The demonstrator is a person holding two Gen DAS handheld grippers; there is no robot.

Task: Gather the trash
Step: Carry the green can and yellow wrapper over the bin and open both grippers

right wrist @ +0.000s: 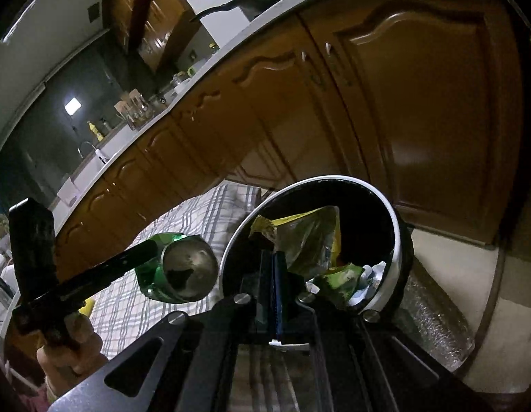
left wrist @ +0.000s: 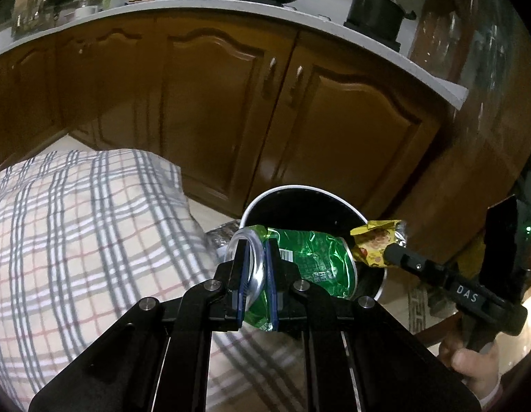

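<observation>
My left gripper (left wrist: 256,250) is shut on a crushed green can (left wrist: 310,261), pinching its silver top rim. The can hangs just at the left edge of a black trash bin with a white rim (left wrist: 296,189). My right gripper (right wrist: 274,261) is shut on a crumpled yellow snack wrapper (right wrist: 310,233), which hangs over the bin's mouth (right wrist: 399,240). In the right wrist view the can (right wrist: 183,267) and the left gripper (right wrist: 153,249) sit left of the bin, over the cloth. The left wrist view shows the wrapper (left wrist: 375,240) in the right gripper (left wrist: 390,252).
A green packet (right wrist: 341,278) and white paper (right wrist: 375,271) lie inside the bin. A checked tablecloth (left wrist: 76,240) covers the table at left. Brown cabinet doors (left wrist: 231,103) stand close behind the bin, under a counter with a pot (left wrist: 375,10). A person's hand (left wrist: 471,367) holds the right gripper.
</observation>
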